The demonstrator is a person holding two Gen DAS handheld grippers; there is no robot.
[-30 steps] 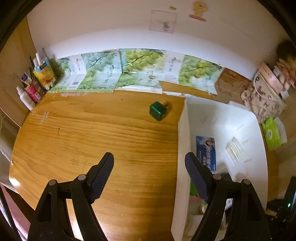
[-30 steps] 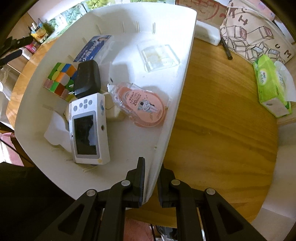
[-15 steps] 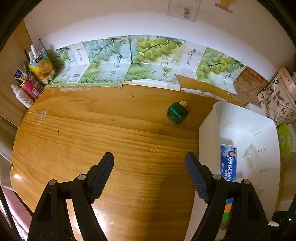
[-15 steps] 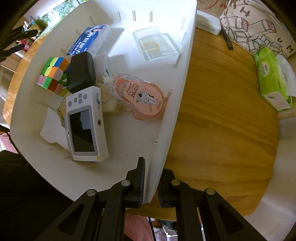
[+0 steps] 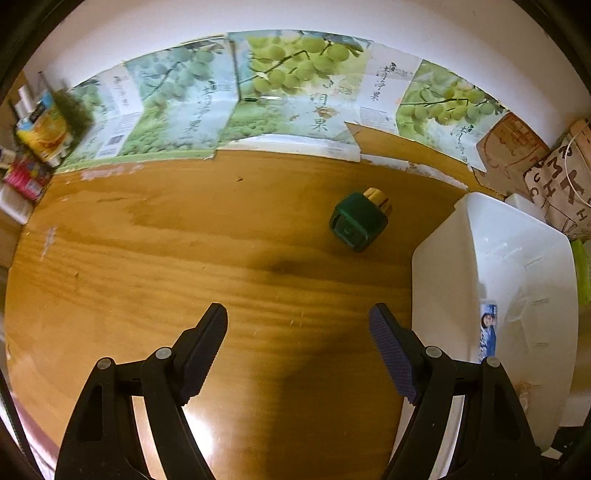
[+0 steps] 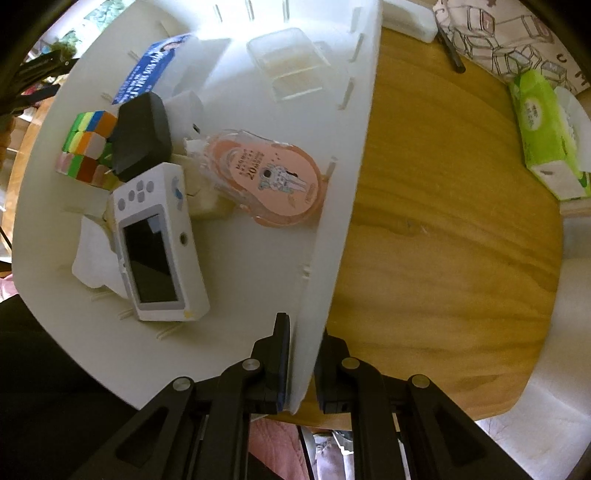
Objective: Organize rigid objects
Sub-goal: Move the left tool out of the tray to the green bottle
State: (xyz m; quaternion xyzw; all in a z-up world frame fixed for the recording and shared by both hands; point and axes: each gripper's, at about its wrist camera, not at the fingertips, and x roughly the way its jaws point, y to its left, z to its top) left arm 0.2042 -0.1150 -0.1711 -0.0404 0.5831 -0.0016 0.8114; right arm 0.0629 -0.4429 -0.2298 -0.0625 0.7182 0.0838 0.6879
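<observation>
1. i am holding the right gripper (image 6: 299,363) clamped on the side wall of the white bin (image 6: 332,236), one pad inside the wall and one outside, the jaws nearly closed on the thin plastic.
2. the bin is running lengthwise away from that gripper, its grasped wall lying alongside bare wooden table (image 6: 454,236).
3. inside, a white handheld console (image 6: 159,243) is lying flat, screen up, its long axis roughly along the bin's length and its buttons toward the far end.
4. a pink correction-tape dispenser (image 6: 266,181) is lying on its side just beside the console, touching the grasped wall.
5. a black adapter (image 6: 142,138) is resting against a colour cube (image 6: 86,146); a blue packet (image 6: 147,74) and a clear plastic case (image 6: 291,68) are lying toward the far end.
6. i am keeping the left gripper (image 5: 297,326) wide open and empty above bare wood, the bin's corner (image 5: 443,266) just to its right.
7. a small green bottle (image 5: 358,219) is lying tipped on the table, well ahead of the left gripper, its gold cap pointing toward the wall and its base toward the gripper.
8. grape-printed cardboard sheets (image 5: 280,96) are leaning along a white wall at the table's back edge; small bottles and cartons (image 5: 35,140) are crowding the left corner.
9. a green tissue pack (image 6: 543,133) and a printed tote bag (image 6: 491,33) are sitting on the right side, apart from the bin.
</observation>
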